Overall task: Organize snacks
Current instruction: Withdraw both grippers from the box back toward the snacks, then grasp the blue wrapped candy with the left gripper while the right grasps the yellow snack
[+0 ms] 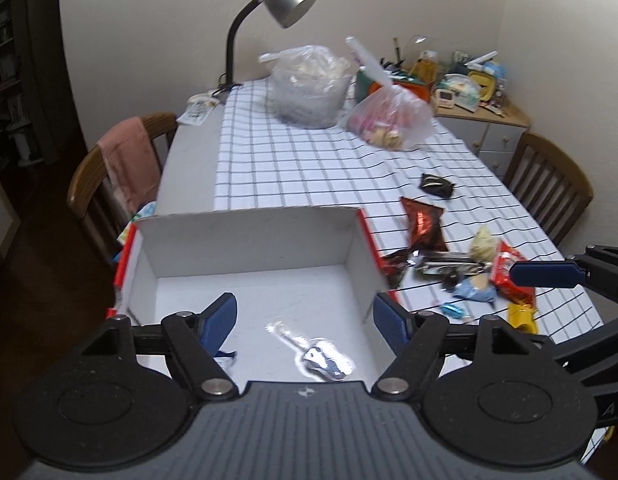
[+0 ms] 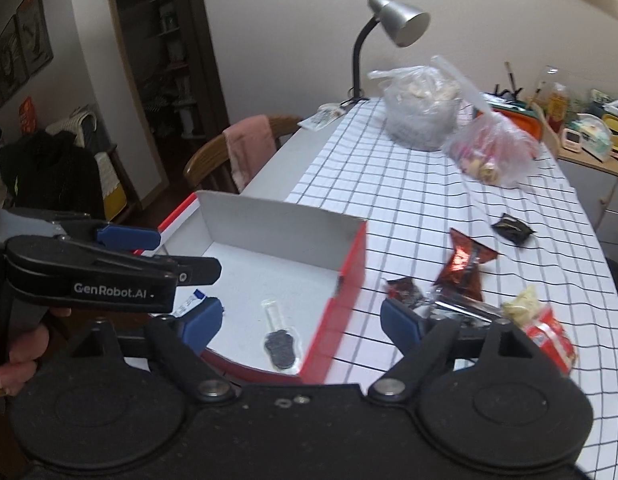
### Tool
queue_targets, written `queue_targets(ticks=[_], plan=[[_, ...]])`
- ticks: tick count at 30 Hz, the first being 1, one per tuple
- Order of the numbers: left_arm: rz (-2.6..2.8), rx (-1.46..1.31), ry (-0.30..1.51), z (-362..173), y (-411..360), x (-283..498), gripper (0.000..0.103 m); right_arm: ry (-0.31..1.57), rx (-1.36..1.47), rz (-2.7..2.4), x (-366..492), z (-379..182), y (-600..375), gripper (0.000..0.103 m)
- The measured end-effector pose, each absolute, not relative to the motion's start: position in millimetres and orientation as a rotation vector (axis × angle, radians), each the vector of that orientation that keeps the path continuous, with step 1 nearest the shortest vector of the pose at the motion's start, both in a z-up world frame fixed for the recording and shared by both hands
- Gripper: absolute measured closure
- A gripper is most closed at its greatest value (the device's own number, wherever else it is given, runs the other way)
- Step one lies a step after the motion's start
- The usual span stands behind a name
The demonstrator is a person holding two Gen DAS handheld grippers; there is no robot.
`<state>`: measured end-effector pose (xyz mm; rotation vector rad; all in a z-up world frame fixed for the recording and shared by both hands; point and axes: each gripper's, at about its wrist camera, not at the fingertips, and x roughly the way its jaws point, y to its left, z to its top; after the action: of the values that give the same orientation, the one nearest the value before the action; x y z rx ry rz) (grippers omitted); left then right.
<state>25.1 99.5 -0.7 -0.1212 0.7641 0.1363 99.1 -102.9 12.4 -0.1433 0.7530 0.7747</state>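
Inside white box (image 1: 249, 240), one clear-wrapped snack (image 1: 321, 360), both grippers (image 1: 305, 320) (image 2: 301, 320) spread, empty.

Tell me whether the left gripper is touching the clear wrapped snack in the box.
Apart. The left wrist view shows the left gripper open, above the snack lying alone on the box floor.

Both handheld tools share one build. The left gripper (image 1: 305, 320) has a ribbed grey housing with a small embossed emblem, two round black discs at its sides, black linkage arms pinned with silver rivets, and blue fingertip pads (image 1: 223, 320). The right gripper (image 2: 301, 322) has a black housing with two small screws near its far edge. Seen from the right, the left tool's side reads "GenRobot.AI" in white. A hand (image 2: 23, 354) shows bare fingers.
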Motion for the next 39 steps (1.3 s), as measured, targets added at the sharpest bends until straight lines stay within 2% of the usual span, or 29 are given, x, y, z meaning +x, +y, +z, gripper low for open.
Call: queue_targets(ticks=[4,7,11,28,36,39], plan=[[0.121,-0.108,0.75,0.3,78.2,27.3,0.024,0.743,-0.12,0.77,104.0,13.0,-126.4,0.015],[0.11,-0.11,0.75,-0.7,62.4,31.1,0.024,0.726,-0.107,0.769,107.2,12.0,-145.7,0.002],[0.103,-0.12,0.761,-4.6,39.9,38.8,0.021,0.728,-0.107,0.763,113.9,8.7,-173.1,0.002],[0.074,-0.171,0.912,-56.8,-51.1,103.3,0.021,0.849,-0.211,0.682,163.8,-51.2,-269.8,0.002],[0.165,-0.265,1.031,-94.7,-58.4,147.6,0.021,0.953,-0.169,0.651,191.8,-90.7,-281.4,0.002],[0.195,-0.285,1.058,-104.5,-57.7,161.8,0.021,0.975,-0.197,0.659,200.7,-102.4,-279.1,0.005]])
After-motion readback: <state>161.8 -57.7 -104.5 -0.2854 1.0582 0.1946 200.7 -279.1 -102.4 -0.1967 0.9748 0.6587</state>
